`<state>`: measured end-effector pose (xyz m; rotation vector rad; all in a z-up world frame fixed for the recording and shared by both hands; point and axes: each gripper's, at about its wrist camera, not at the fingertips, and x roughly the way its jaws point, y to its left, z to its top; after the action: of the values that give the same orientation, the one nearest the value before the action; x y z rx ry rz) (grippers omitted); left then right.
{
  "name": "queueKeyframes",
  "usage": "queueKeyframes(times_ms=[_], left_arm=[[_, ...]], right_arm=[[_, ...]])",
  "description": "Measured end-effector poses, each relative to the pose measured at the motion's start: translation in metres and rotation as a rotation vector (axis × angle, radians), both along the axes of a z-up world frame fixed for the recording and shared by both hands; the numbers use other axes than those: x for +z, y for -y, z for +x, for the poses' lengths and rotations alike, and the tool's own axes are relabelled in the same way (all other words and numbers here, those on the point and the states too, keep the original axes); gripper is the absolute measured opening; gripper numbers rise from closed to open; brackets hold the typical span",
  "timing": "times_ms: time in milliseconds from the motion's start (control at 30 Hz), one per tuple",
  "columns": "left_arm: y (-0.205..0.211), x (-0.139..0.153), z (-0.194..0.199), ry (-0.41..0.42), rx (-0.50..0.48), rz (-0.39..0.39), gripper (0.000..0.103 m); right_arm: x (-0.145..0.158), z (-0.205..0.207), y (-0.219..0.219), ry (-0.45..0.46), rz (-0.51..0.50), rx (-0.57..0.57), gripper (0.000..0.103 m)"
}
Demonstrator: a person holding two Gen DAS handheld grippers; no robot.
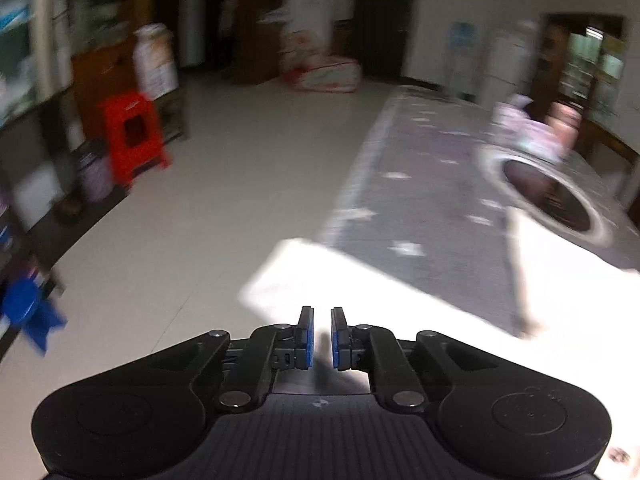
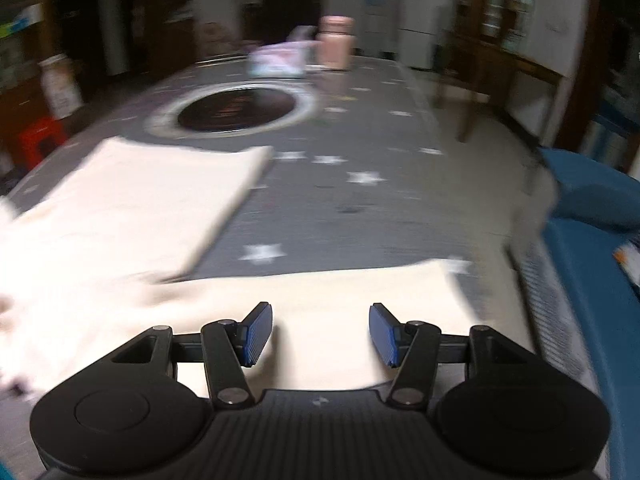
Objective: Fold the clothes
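The cream garment lies spread on the desk, filling the lower middle and the left of the right wrist view. One flat panel reaches toward the upper left, and a second band runs across the bottom of the frame. The cloth looks soft and thin with straight edges, so it seems laid flat for folding. How many folds it already has, I cannot tell through the blur.

The right gripper hangs low over the near band, its blue ribbed fingers spread wide with nothing between them.

The left gripper sits at the bottom centre of its view, over the white edge of the cloth. Its fingers are nearly together with a thin gap; whether they pinch fabric I cannot tell.

The desk cover is grey with white stars and holds a dark round inset. At the upper middle stand a pink canister and a pastel box.
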<state>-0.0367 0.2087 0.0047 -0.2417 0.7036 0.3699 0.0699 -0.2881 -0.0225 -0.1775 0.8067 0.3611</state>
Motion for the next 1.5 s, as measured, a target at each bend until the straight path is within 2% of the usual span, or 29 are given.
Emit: queueKeyframes(times_ms=[167,267,367,500,567,633,700,767,900,1000,1067,1233,1400,1500], left_arm=[[0.074,0.001,0.006,0.007,-0.303,-0.041,0.009],[0.112,-0.007,0.011,-0.013,-0.44,-0.055,0.01],[0.14,-0.018,0.013,-0.037,-0.525,-0.055,0.009],[0.159,-0.027,0.004,-0.038,-0.629,-0.038,0.009],[0.163,-0.03,-0.004,-0.043,-0.668,-0.026,0.01],[0.168,-0.032,-0.015,-0.035,-0.706,0.005,0.01],[0.17,-0.032,-0.022,-0.036,-0.74,0.011,0.01],[0.172,-0.03,-0.023,-0.041,-0.755,0.014,0.01],[0.168,-0.021,-0.01,-0.032,-0.737,-0.044,0.011],[0.172,-0.014,0.002,-0.006,-0.732,-0.067,0.018],[0.18,-0.013,0.009,0.004,-0.733,-0.084,0.022],[0.208,-0.019,0.027,-0.011,-0.775,-0.114,0.025],[0.23,-0.025,0.035,-0.029,-0.82,-0.127,0.029],[0.239,-0.028,0.038,-0.041,-0.84,-0.123,0.029]], right_arm=[[0.007,-0.027,-0.047,-0.011,0.025,0.218,0.055],[0.009,-0.039,-0.077,-0.008,0.032,0.325,0.053],[0.007,-0.049,-0.105,0.001,0.029,0.409,0.053],[-0.002,-0.061,-0.133,0.015,0.01,0.494,0.048],[-0.007,-0.069,-0.141,0.021,-0.015,0.543,0.047],[-0.01,-0.083,-0.145,0.044,-0.055,0.594,0.04],[-0.013,-0.096,-0.149,0.067,-0.094,0.645,0.039],[-0.01,-0.102,-0.143,0.063,-0.09,0.656,0.039],[-0.001,-0.097,-0.116,0.035,-0.01,0.569,0.039],[0.005,-0.082,-0.085,0.033,0.046,0.421,0.04],[0.006,-0.07,-0.061,0.056,0.036,0.302,0.04],[0.0,-0.027,0.0,0.086,-0.013,-0.01,0.04],[-0.011,-0.003,0.041,0.073,-0.022,-0.154,0.047],[-0.017,0.011,0.065,0.065,-0.028,-0.24,0.046]])
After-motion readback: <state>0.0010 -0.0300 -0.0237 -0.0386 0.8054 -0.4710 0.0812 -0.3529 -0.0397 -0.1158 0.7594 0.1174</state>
